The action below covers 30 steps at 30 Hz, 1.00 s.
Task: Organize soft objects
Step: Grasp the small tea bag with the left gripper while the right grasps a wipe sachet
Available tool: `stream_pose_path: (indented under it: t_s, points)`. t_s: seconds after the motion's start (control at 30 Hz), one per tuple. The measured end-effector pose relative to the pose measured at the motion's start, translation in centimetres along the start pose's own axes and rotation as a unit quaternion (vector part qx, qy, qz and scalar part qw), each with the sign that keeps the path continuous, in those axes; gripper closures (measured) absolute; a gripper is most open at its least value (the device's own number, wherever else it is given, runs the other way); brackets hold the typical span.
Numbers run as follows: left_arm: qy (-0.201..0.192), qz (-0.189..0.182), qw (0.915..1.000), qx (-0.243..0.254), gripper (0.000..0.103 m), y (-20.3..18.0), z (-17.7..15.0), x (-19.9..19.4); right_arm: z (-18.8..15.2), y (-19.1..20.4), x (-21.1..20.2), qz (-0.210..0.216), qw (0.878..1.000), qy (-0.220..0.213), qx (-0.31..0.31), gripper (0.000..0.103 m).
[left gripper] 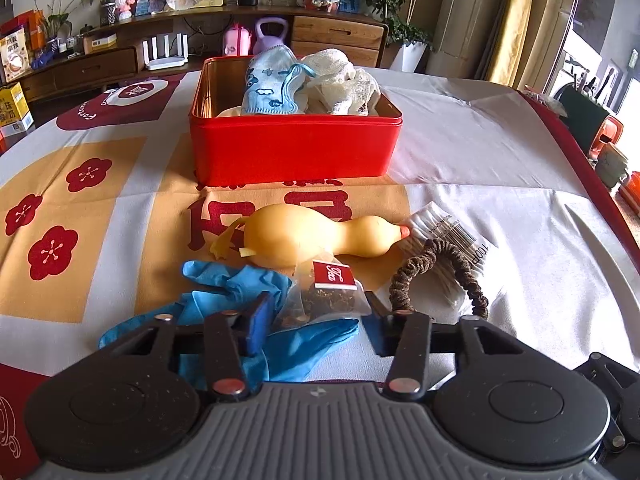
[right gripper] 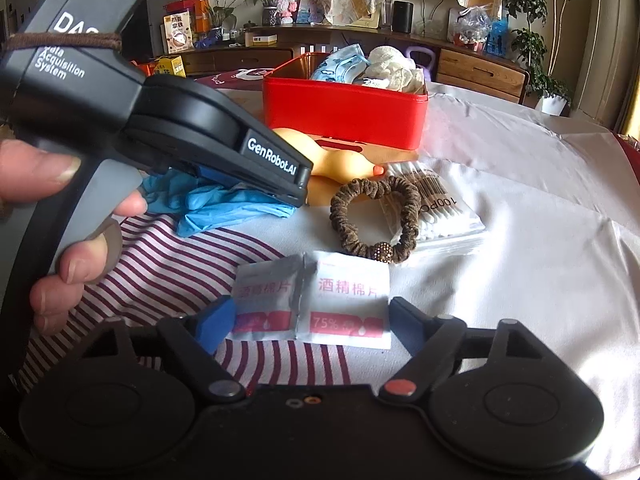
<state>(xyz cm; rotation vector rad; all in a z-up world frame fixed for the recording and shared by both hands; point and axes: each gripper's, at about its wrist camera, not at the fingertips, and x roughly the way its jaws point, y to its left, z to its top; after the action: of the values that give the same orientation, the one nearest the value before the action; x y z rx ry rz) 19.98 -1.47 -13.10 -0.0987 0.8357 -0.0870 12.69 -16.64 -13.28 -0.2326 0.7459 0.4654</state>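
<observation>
1. Two cloth items, a blue one (left gripper: 269, 88) and a white one (left gripper: 340, 82), are already seen inside the red tin (left gripper: 296, 148).
2. Left before the tin: a yellow duck (left gripper: 312, 236), a blue glove (left gripper: 236, 292), a tea bag (left gripper: 324, 296), a brown scrunchie (right gripper: 374, 218), a swab pack (right gripper: 436, 208) and two wipe sachets (right gripper: 316, 300).
3. The left gripper (left gripper: 316, 324) is held partly open around the tea bag; contact by the pads cannot be told.
4. The right gripper (right gripper: 312, 324) is spread wide about the sachets, not pressing them.
5. By this showing, most sorting remains undone.
</observation>
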Motion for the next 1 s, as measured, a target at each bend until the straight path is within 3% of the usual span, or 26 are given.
stream_pose_path:
  t_s: [0.47,0.57,1.0]
  points:
    - [-0.008,-0.016,0.9997,-0.018,0.076,1.1,0.2,-0.6,0.1,-1.5,-0.8,-0.003,1.0,-0.01,0.027,0.082]
    - [-0.011,-0.015,0.9997,-0.016,0.08,1.2,0.3,-0.8,0.0,-2.2,-1.0,-0.001,0.999,-0.01,0.041,0.089]
    - [-0.039,-0.008,0.9989,-0.023,0.09,2.1,0.8,-2.7,0.5,-4.4,-2.7,-0.004,0.996,-0.041,0.084,0.098]
